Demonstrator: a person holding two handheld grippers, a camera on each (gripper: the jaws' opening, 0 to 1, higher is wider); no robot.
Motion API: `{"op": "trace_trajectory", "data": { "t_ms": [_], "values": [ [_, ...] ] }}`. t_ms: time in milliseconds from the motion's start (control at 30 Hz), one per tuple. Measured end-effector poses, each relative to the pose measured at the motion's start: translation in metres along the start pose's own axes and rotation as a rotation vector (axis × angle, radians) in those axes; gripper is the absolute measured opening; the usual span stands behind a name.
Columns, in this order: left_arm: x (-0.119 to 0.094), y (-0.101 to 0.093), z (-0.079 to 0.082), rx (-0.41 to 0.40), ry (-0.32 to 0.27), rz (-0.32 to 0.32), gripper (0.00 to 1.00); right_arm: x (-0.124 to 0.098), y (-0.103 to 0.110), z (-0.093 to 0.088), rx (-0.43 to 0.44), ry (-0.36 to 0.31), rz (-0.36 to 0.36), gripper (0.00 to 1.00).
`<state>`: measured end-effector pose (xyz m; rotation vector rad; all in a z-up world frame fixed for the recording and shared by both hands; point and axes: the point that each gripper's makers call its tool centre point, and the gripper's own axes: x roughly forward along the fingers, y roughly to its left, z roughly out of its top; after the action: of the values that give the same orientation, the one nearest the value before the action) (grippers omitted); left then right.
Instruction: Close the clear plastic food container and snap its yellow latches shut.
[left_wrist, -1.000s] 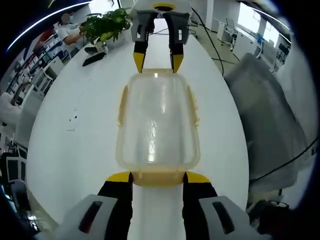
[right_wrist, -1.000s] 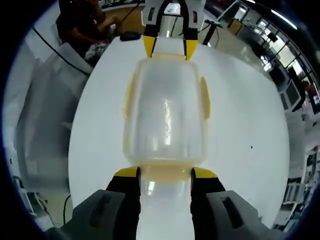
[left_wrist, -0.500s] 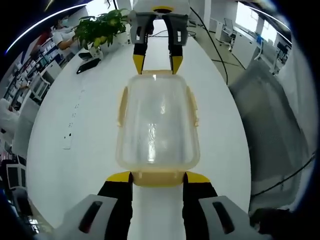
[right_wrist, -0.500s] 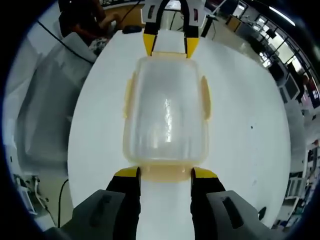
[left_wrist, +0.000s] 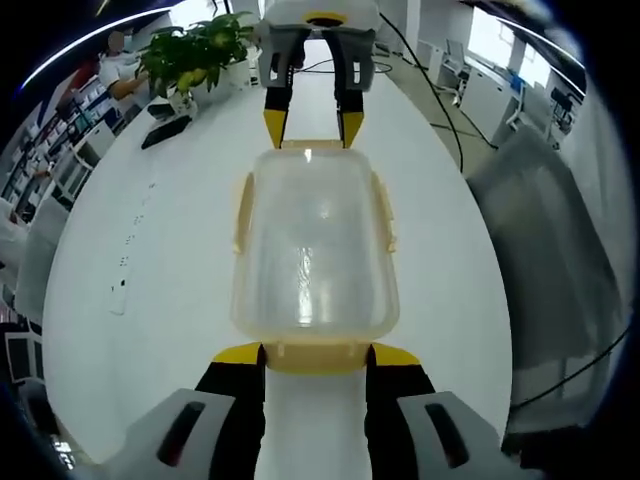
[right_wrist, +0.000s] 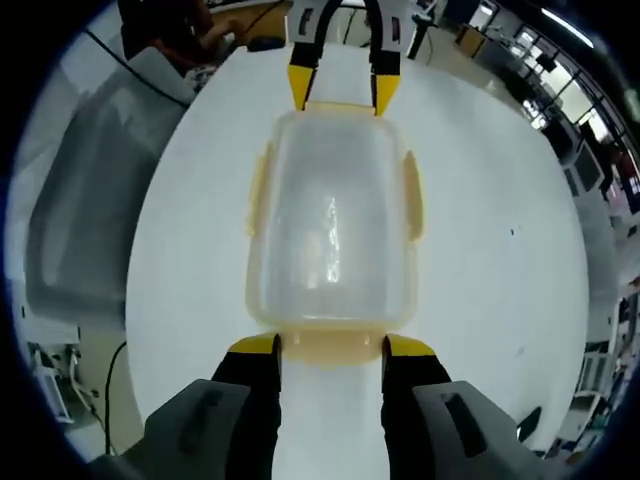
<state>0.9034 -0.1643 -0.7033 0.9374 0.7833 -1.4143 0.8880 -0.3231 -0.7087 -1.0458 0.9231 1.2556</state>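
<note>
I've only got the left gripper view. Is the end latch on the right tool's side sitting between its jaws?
Observer: Yes. In the right gripper view that latch lies between the right tool's jaws. I cannot tell whether they squeeze it.
Operator: How does my tool look from there?
Observer: The left tool straddles the far end of the container, with one yellow tip on each side.
Operator: Anyone behind my tool?
Observer: A person in dark clothes sits by the far end of the table.
</note>
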Motion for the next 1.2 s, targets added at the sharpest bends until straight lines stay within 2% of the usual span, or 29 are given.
{"op": "trace_trajectory", "data": {
  "t_ms": [300,533,1200],
  "values": [
    [0.013,0.008,0.004,0.004,-0.008,-0.005,0.33,0.007,-0.005,-0.014,0.013,0.004,0.001,0.35],
    [0.020,0.005,0.001,0.010,0.001,-0.016,0.33,0.012,-0.001,-0.015,0.026,0.002,0.019,0.35],
    [0.019,0.010,0.002,0.037,-0.006,-0.011,0.33,0.012,0.000,-0.015,0.041,0.000,0.019,0.36]
  ]
}}
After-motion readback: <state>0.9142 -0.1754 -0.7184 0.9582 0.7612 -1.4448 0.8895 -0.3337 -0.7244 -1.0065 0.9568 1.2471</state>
